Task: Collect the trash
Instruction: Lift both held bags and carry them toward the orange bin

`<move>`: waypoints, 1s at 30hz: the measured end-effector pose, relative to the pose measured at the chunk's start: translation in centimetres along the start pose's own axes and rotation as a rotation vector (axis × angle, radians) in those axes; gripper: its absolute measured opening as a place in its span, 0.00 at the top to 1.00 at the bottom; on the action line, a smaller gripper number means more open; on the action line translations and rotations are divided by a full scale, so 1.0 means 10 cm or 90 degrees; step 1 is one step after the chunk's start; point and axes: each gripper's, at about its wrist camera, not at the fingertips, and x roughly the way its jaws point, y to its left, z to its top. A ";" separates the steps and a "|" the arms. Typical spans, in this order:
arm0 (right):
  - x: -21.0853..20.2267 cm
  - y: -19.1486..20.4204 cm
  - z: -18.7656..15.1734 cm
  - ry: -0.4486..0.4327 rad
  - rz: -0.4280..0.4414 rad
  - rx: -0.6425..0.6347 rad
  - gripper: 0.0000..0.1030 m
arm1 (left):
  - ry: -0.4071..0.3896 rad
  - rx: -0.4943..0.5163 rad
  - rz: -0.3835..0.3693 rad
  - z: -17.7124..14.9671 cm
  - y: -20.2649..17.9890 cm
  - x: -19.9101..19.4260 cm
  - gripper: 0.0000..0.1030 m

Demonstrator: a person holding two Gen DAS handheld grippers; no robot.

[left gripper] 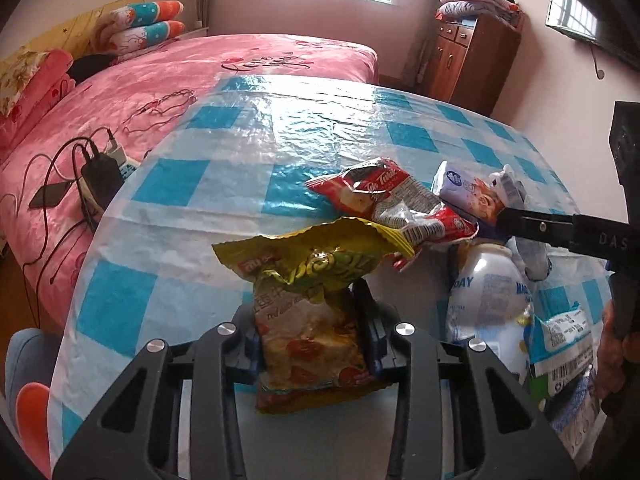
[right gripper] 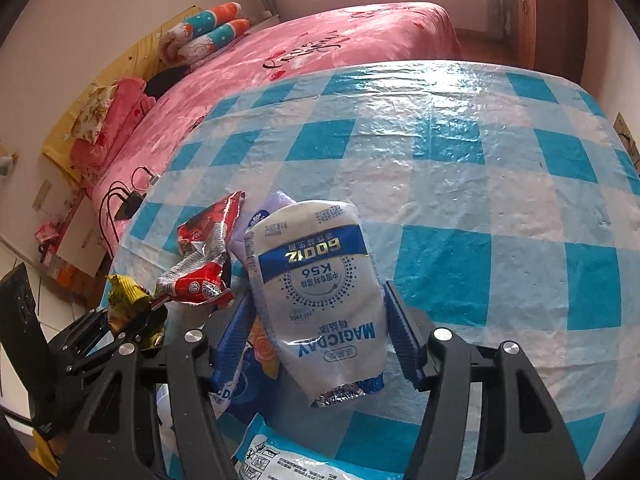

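On the blue-checked tablecloth (right gripper: 460, 184), the pick-up step is under way. The left gripper (left gripper: 310, 330) is clamped on a yellow snack bag (left gripper: 308, 344), raised off the cloth. The right gripper (right gripper: 320, 332) brackets a white MAGICDAY pouch (right gripper: 320, 300), its jaws about half open; whether both pads press it is unclear. Next, the right jaws likely need a firm pinch before lifting, with 1 red wrapper (left gripper: 384, 200) left beside them.

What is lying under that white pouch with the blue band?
Under the white pouch, a blue wrapper with a flower print shows at its left edge, and a purple-white packet peeks from behind its top. How far either extends beneath is covered.
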 end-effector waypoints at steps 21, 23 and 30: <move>-0.35 0.22 -0.12 -0.081 -0.028 -0.006 0.38 | 0.012 -0.082 -0.080 -0.26 0.42 -0.27 0.64; -0.39 0.25 -0.14 -0.085 -0.024 -0.004 0.38 | 0.012 -0.084 -0.084 -0.28 0.44 -0.30 0.65; -0.50 0.41 -0.24 -0.090 -0.013 -0.007 0.38 | 0.009 -0.093 -0.098 -0.38 0.54 -0.45 0.65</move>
